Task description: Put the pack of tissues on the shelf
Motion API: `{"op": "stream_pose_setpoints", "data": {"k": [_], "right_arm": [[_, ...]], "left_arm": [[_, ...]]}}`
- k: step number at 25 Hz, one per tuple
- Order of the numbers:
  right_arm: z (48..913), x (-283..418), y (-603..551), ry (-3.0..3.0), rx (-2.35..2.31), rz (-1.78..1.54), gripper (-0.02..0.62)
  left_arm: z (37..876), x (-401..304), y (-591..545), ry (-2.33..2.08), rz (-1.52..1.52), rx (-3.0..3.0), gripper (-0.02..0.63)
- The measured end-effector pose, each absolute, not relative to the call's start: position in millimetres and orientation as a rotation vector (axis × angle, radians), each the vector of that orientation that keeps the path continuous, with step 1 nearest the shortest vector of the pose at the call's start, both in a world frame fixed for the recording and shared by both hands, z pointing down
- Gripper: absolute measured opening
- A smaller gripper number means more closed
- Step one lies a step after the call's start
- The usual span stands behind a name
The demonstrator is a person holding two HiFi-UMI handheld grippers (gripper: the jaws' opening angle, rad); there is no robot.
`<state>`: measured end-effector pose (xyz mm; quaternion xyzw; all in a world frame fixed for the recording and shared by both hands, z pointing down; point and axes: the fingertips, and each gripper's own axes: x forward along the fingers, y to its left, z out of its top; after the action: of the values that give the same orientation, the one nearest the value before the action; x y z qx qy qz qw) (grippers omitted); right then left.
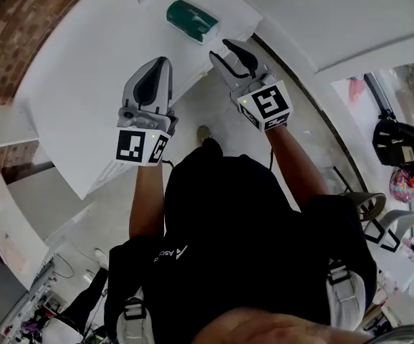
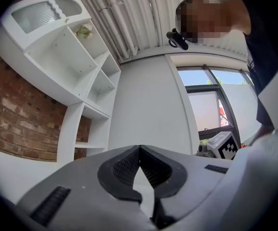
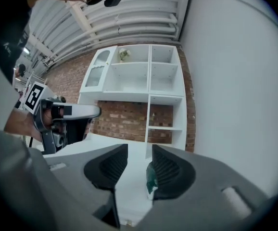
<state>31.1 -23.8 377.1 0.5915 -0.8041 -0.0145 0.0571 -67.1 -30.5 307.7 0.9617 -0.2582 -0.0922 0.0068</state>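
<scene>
- My left gripper (image 1: 160, 63): jaws pressed together, empty; its own view doesn't catch the pack.
- Pack of tissues (image 1: 191, 20): lies flat on the white shelf surface (image 1: 71, 84) near the far right corner, long axis across my view.
- My right gripper (image 1: 221, 50): jaws apart, nothing between them; in its view the right pad hides most of the pack.
- Open surface lies left of the pack; the front edge runs under both grippers.

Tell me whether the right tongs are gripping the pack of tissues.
No: the right tongs stand open, with the pack of tissues lying apart from them.
</scene>
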Motion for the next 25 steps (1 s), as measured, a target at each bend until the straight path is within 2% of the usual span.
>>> {"op": "stream_pose_setpoints", "data": {"k": [5,8,18,25], "right_arm": [[409,41,-79,-2.360,1.769,0.040,0.251],[437,51,-101,-2.301,1.749,0.127,0.297],[519,75,-159,-2.151,1.674,0.317,0.419],[573,83,-193,-2.092,1.507,0.458,0.465]], "left_arm": [[324,-63,-83,-0.787,-0.269,2.988,-0.002],[333,-60,-104,-0.783,-0.258,2.969,-0.002],[360,-47,-149,-0.812,-0.190,2.910,-0.002],[374,-34,-177,-0.873,-0.131,2.874,-0.002]]}}
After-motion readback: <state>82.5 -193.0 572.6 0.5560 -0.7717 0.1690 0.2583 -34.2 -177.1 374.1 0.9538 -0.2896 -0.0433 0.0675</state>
